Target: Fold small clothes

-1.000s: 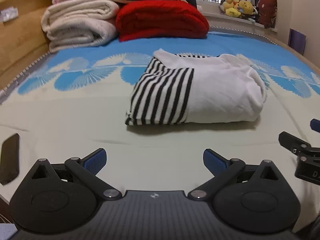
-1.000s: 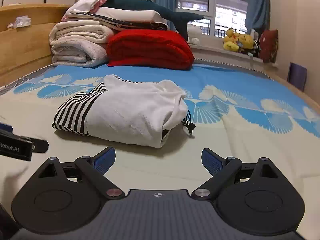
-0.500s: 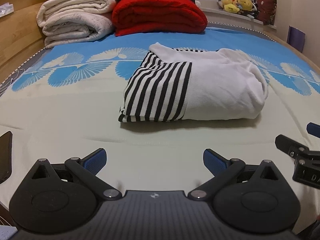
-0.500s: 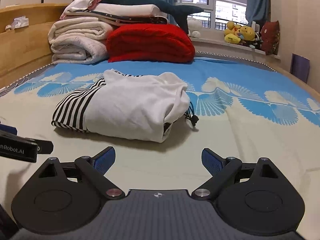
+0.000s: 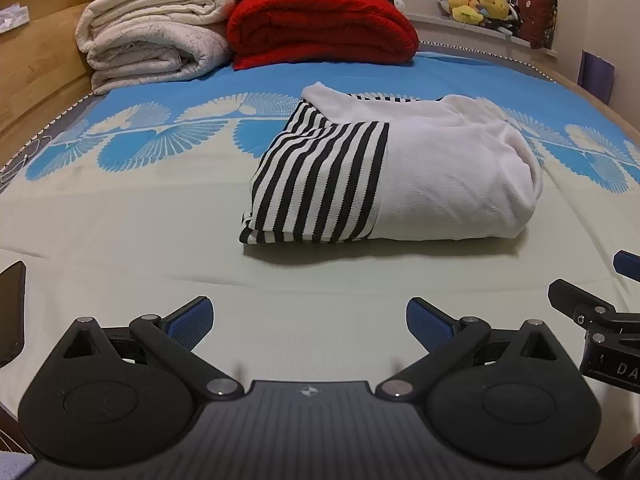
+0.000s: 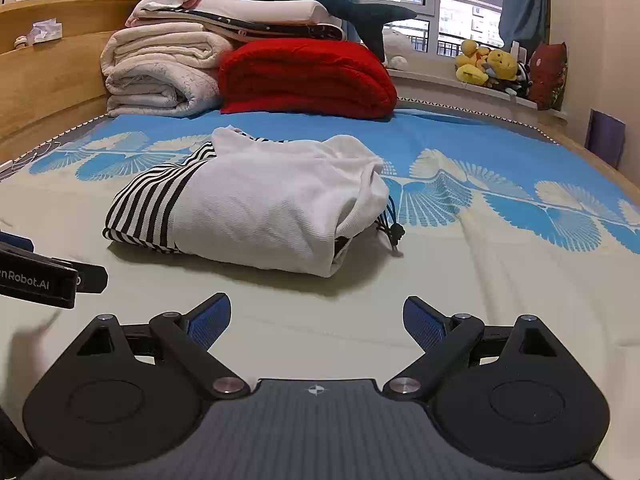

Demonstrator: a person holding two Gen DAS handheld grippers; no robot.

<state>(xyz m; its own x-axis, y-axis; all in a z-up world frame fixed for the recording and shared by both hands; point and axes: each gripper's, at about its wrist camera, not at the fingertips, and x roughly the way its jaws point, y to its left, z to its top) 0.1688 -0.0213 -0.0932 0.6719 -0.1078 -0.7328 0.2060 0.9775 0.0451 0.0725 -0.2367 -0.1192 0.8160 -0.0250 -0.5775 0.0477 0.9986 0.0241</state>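
A folded white garment with a black-and-white striped part (image 5: 392, 176) lies flat on the bed sheet (image 5: 120, 220), ahead of both grippers. It also shows in the right wrist view (image 6: 256, 204), with a dark drawstring (image 6: 392, 228) hanging out at its right side. My left gripper (image 5: 310, 322) is open and empty, held short of the garment's near edge. My right gripper (image 6: 316, 320) is open and empty, also short of the garment. Neither touches the cloth. The right gripper's tip (image 5: 592, 320) shows at the right edge of the left wrist view.
Folded white blankets (image 5: 156, 44) and a red blanket (image 5: 320, 28) are stacked at the head of the bed. A wooden headboard (image 6: 48, 80) runs along the left. Plush toys (image 6: 492, 68) sit on the window sill. A dark flat object (image 5: 12, 312) lies at the left edge.
Both grippers have drifted slightly, so the garment sits a little lower and closer in the views. The garment has not moved and both grippers stay open.
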